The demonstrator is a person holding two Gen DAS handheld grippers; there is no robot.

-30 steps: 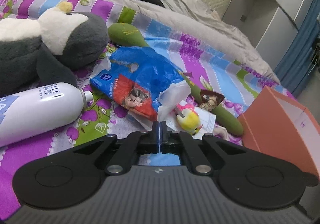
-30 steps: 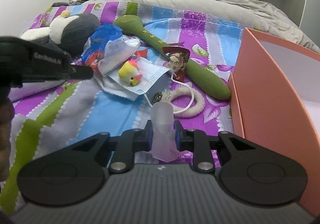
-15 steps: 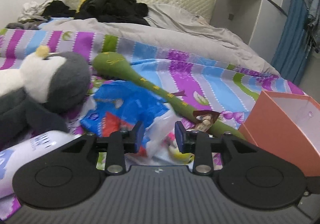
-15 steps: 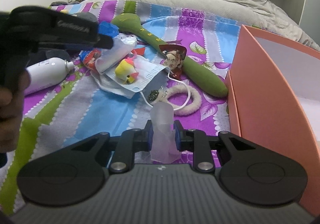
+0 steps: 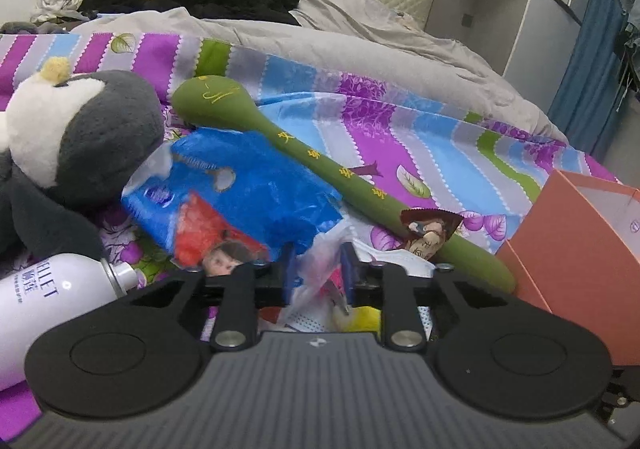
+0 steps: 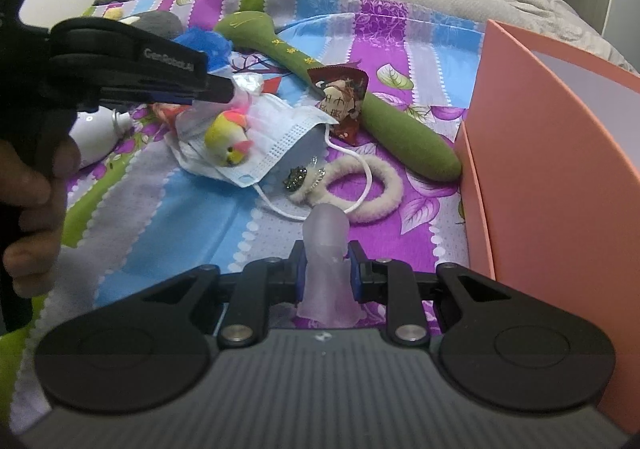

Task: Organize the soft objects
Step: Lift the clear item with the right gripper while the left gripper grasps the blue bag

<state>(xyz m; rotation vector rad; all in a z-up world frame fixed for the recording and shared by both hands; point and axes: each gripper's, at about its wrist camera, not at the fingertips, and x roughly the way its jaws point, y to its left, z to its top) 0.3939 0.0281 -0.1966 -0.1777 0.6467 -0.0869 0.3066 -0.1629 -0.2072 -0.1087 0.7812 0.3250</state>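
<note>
Two claws at work: my left gripper (image 5: 316, 269) has just been closing on a crinkled clear plastic bag (image 5: 320, 261) to lift it; my right gripper (image 6: 325, 275) pinches a frosted translucent soft piece (image 6: 326, 249), bound for the orange cardboard box (image 6: 540, 169).

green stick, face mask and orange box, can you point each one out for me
green stick (image 5: 224, 101), left wrist view, on its wide rounded head
face mask (image 6: 280, 145), right wrist view, on the pleated blue front
orange box (image 6: 552, 169), right wrist view, on the outer side wall

Right tool (image 6: 325, 277) clamped on frosted soft piece (image 6: 325, 249), perhaps silicone, beside orange box (image 6: 540, 153).
</note>
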